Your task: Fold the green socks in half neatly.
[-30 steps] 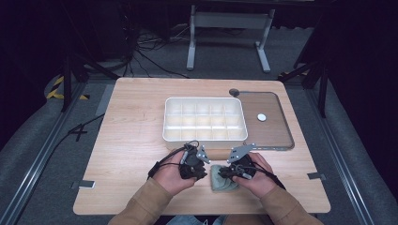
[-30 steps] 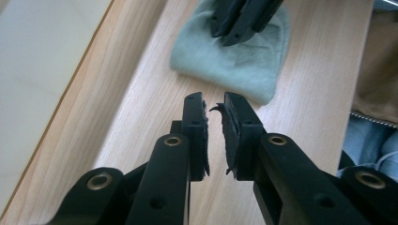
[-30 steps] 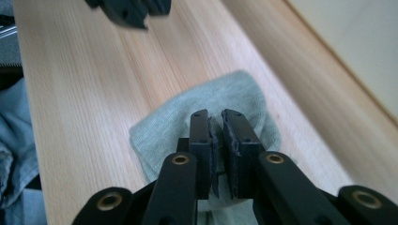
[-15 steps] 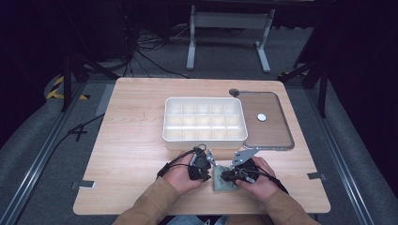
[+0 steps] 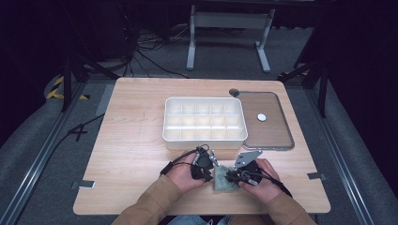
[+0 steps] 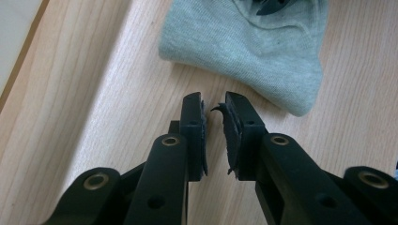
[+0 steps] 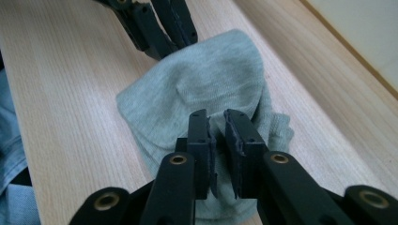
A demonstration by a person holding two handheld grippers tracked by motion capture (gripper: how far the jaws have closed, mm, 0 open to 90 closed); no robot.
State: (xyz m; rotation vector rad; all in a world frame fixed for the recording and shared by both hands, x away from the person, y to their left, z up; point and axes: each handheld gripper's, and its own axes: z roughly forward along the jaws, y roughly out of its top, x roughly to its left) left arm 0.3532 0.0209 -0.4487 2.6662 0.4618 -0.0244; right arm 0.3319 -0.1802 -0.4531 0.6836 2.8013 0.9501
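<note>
Right gripper (image 7: 216,123) pinches a fold of the grey-green knit sock (image 7: 202,89); left gripper (image 6: 214,105) slightly open, empty, just beside it. Sock near the wooden table's (image 5: 136,122) front edge: soft, light, floppy; grab the cuff edge.

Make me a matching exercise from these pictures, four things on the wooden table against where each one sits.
Things:
1. grey-green knitted sock
2. white plastic divided tray
3. clear flat lid
4. small white round disc

Places:
A. lying on the clear lid
B. middle of the table
C. near edge, between the two grippers
D. flat on the table, right of the tray

Pairs: 1-C, 2-B, 3-D, 4-A
</note>
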